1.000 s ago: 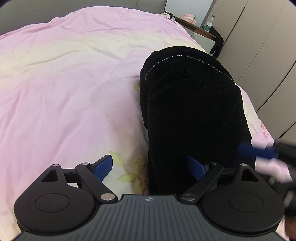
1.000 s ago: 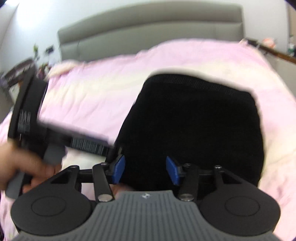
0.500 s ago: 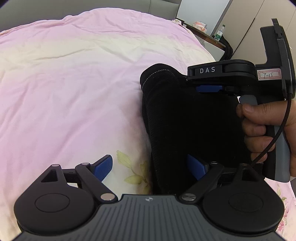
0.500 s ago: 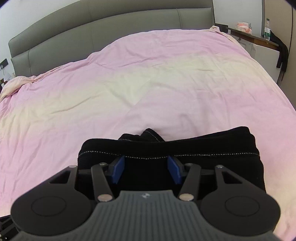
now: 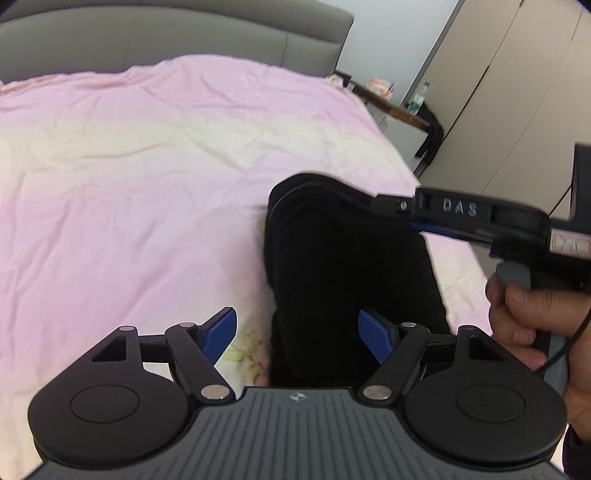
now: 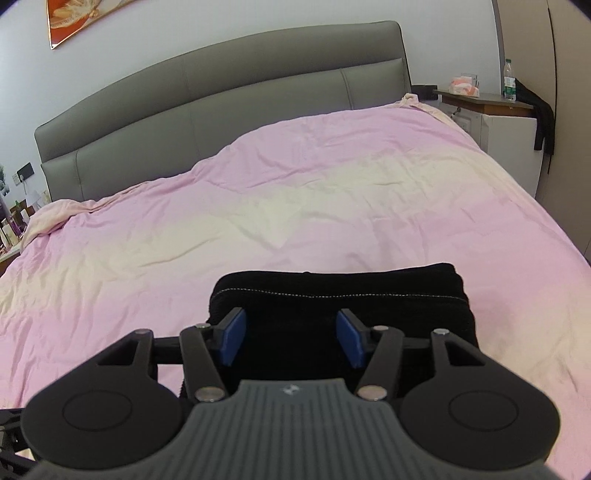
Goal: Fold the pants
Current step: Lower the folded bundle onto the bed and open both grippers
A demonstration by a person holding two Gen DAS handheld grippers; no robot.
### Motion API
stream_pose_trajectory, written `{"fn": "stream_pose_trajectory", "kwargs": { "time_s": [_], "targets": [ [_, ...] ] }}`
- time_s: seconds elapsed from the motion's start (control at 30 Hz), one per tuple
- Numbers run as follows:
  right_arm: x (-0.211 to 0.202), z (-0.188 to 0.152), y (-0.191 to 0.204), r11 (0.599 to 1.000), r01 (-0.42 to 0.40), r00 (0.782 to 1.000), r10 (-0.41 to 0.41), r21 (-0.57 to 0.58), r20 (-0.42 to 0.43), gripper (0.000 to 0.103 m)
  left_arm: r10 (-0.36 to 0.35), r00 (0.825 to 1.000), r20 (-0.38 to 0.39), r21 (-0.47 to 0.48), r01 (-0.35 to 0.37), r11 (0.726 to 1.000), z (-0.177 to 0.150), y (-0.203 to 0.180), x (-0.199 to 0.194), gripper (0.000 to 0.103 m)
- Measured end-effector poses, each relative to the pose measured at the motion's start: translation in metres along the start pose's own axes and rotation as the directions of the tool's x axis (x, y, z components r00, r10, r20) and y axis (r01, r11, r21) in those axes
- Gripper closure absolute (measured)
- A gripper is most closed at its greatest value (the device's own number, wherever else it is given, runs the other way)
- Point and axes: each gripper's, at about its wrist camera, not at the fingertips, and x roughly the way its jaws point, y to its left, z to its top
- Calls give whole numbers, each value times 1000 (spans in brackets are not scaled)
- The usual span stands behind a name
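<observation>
The black pants [image 5: 347, 273] lie folded in a small thick bundle on the pink bed [image 5: 129, 206], near its front edge. The left hand-held gripper [image 5: 297, 334] has its blue pads wide apart — one pad is over the sheet and one is over the pants, and it grips nothing. The right hand-held gripper [image 6: 291, 341] is also spread wide, just above the near side of the pants [image 6: 340, 295].

Only the left view shows the other tool from the side, with a hand [image 5: 532, 321] around its handle. Only the right view shows the whole gray headboard [image 6: 221, 107], a picture [image 6: 77, 18] on the wall, and the white stitch line along the top of the fold.
</observation>
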Motion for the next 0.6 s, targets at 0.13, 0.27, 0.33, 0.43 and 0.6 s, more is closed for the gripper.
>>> {"fn": "stream_pose_trajectory", "kwargs": {
  "time_s": [0.13, 0.27, 0.33, 0.43, 0.6],
  "targets": [
    [-57, -3, 8, 1000, 23, 999, -23, -2, 48, 38, 27, 998, 60, 38, -30, 999, 2, -18, -30, 10],
    [-120, -11, 9, 999, 35, 992, -37, 15, 119, 25, 51, 995, 86, 38, -54, 998, 1, -32, -51, 1],
    [-146, -17, 8, 998, 44, 990, -49, 44, 130, 20, 45, 996, 83, 40, -48, 998, -1, -40, -60, 0],
    [-174, -32, 12, 995, 69, 990, -76, 66, 123, 13, 70, 996, 53, 97, -75, 992, -3, -58, -70, 0],
    [-196, -60, 24, 970, 236, 966, -240, 53, 94, 5, 177, 982, 71, 184, -187, 965, -18, -85, -85, 0]
  ]
}}
